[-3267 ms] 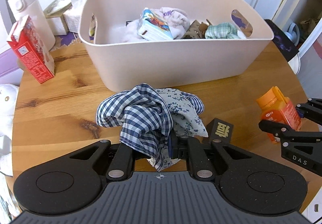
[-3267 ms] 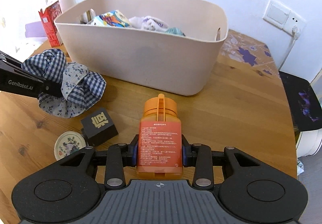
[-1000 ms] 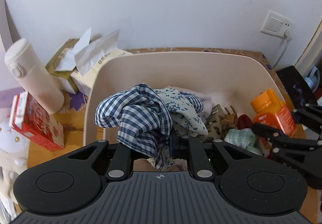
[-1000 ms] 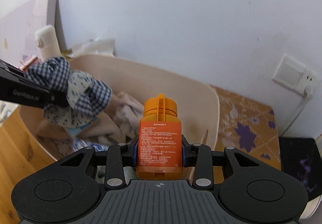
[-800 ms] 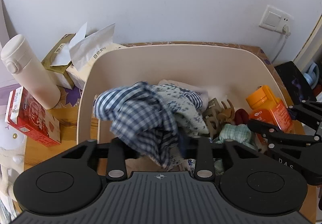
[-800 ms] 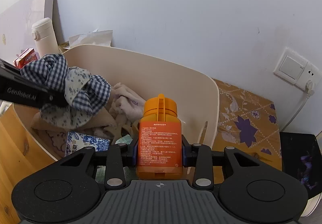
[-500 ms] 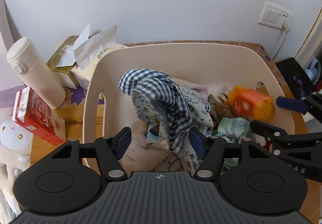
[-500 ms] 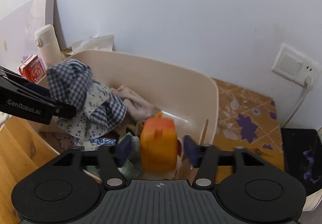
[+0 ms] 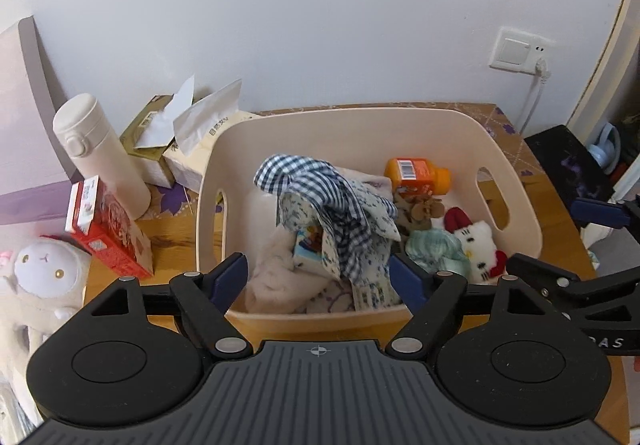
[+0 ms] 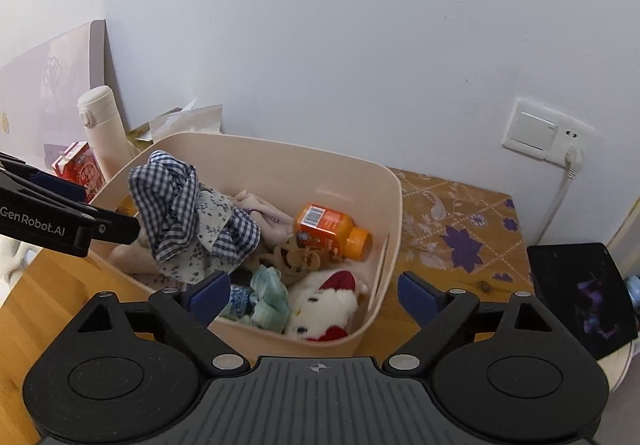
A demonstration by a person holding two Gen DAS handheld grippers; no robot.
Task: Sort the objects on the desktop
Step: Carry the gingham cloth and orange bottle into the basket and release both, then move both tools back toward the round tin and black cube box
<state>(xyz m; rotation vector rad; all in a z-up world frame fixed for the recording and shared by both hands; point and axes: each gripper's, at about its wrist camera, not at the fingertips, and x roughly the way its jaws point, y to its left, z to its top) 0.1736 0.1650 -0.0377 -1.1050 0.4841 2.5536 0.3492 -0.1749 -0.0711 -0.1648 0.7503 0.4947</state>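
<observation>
Below both tongs: beige bin [image 9: 516, 229] holds checked cloth bundle [image 9: 320, 197], orange bottle [image 10: 330, 231] on side. Left gripper [image 9: 318, 281], right gripper [image 10: 314, 297] jaws opening, nothing between. Red carton [image 9: 108, 229], thermos [image 9: 100, 153] left outside bin, unsorted.

A lived-in room of a home, seen over a wooden table [image 9: 170, 249] pushed against a plain white wall. Ahead of the claw stands a beige plastic storage bin [image 9: 520, 221] heaped with household oddments: crumpled checked cloth [image 9: 320, 185], a cat plush toy [image 9: 476, 241], an orange bottle [image 9: 418, 175]. To the bin's left sit tissue boxes [image 9: 188, 161], a cream thermos flask [image 9: 100, 153], a red carton [image 9: 108, 229] and a white plush rabbit [image 9: 44, 269]. A wall switch and socket [image 10: 548, 131] with a plugged-in cable marks the wall to the right.
</observation>
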